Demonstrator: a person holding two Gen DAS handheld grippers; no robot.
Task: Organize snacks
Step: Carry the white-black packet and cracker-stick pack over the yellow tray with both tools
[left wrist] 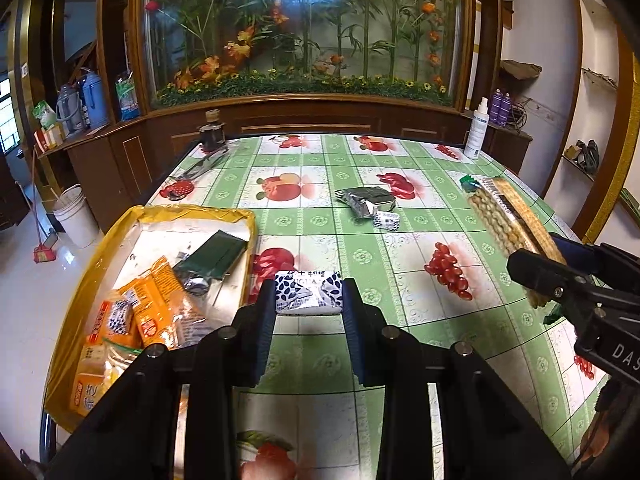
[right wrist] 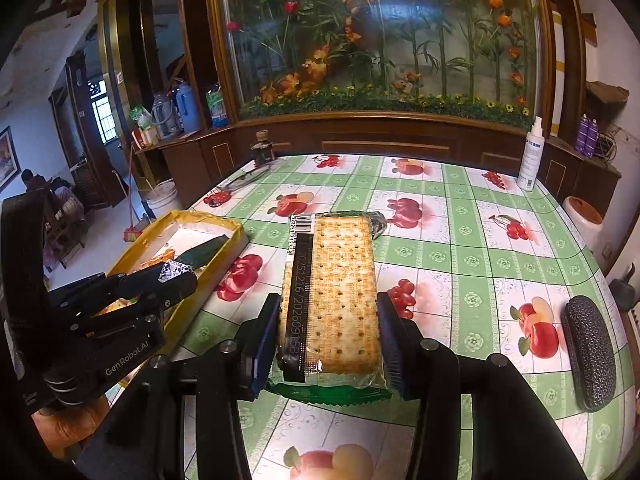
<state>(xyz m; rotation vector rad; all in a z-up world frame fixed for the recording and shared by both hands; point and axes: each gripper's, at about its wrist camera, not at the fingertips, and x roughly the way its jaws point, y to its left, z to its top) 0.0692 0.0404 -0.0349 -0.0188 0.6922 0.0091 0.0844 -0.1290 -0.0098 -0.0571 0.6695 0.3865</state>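
Observation:
My left gripper (left wrist: 308,300) is shut on a small blue-and-white snack packet (left wrist: 309,293), held above the table just right of the yellow-rimmed box (left wrist: 96,256). The box holds orange snack packs (left wrist: 154,312), a dark green packet (left wrist: 214,256) and a silver wrapper. My right gripper (right wrist: 330,320) is shut on a long clear pack of crackers (right wrist: 332,292), held over the table; the pack shows at the right in the left wrist view (left wrist: 508,216). A silver-green packet (left wrist: 366,198) and a small white packet (left wrist: 386,220) lie mid-table.
The table (left wrist: 400,240) has a green fruit-print cloth. A white spray bottle (left wrist: 476,132) stands at the far right corner, a dark jar (left wrist: 212,132) and red-handled utensil at the far left. A black glasses case (right wrist: 588,352) lies near the right edge.

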